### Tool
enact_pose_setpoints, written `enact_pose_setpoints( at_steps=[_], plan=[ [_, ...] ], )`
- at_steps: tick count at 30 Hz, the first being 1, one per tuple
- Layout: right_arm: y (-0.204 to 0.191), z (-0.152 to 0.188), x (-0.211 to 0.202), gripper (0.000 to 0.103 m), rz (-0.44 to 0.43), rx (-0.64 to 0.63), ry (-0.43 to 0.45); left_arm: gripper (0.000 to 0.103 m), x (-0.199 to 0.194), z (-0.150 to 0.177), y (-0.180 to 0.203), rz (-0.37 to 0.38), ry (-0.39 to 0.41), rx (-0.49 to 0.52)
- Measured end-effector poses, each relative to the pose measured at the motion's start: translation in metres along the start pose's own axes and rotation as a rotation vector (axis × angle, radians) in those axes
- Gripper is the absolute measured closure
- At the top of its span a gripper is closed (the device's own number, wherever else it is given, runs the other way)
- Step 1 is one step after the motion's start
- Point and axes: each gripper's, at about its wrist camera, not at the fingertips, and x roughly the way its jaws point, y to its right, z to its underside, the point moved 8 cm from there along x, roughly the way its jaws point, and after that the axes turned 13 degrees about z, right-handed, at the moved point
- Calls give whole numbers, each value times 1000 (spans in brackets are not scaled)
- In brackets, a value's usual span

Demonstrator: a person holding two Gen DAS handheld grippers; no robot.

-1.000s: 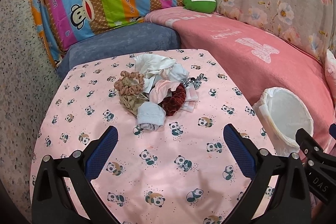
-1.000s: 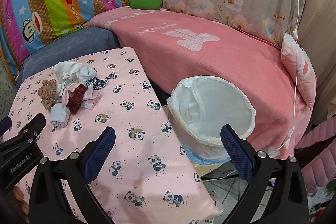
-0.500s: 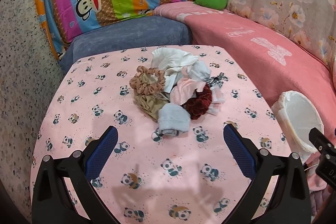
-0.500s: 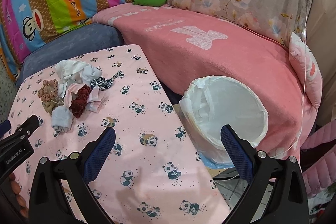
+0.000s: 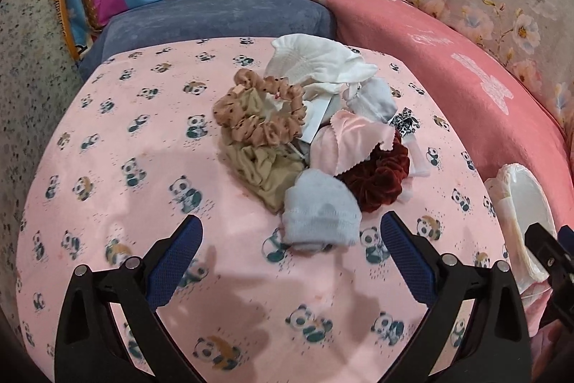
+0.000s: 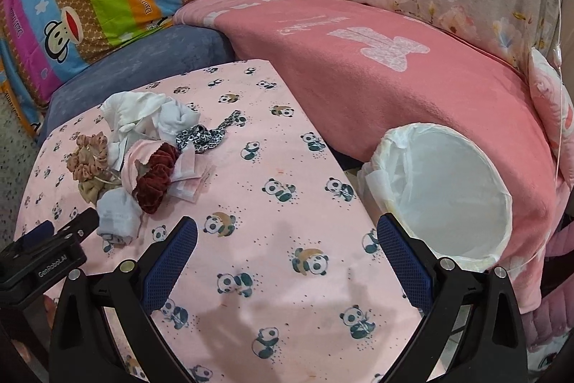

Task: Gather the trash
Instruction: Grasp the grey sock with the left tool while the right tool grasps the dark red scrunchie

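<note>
Pink panda-print worktop (image 5: 107, 167): heap of scrunchies and cloths (image 5: 308, 146). White-lined bin (image 6: 448, 189) beside it. Left tool (image 5: 290, 253) and right tool (image 6: 287, 250): both spread wide, holding nothing.

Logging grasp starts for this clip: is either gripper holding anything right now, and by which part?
Nothing held. The left gripper and right gripper are both open and empty.

The trash bin (image 5: 520, 203) is cut off at the left view's edge — its base hidden.
</note>
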Motion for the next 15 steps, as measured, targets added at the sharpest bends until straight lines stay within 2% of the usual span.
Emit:
enact_pose_setpoints(
  at_steps=[4, 6, 8, 9, 10, 12, 13, 15],
  plan=[
    [-25, -11, 9, 5, -45, -12, -2, 16, 22, -3, 3, 36, -36, 0],
    [-37, -17, 12, 5, -58, -19, 5, 27, 33, -1, 3, 57, -70, -2],
    [-48, -23, 15, 5, -74, -28, 11, 44, 40, 3, 2, 88, -102, -16],
    [-54, -24, 17, 5, -81, -33, 11, 46, 42, 5, 1, 110, -115, -29],
    [-59, -25, 19, 7, -88, -38, 9, 53, 42, 7, 0, 133, -125, -43],
    [-72, -25, 24, 12, -116, -52, -3, 59, 39, 8, -2, 155, -124, -56],
    [-79, -25, 27, 16, -135, -60, -12, 65, 36, 8, -3, 164, -122, -59],
    [-91, -22, 34, 26, -173, -76, -36, 69, 29, 8, -5, 184, -118, -69]
  ],
)
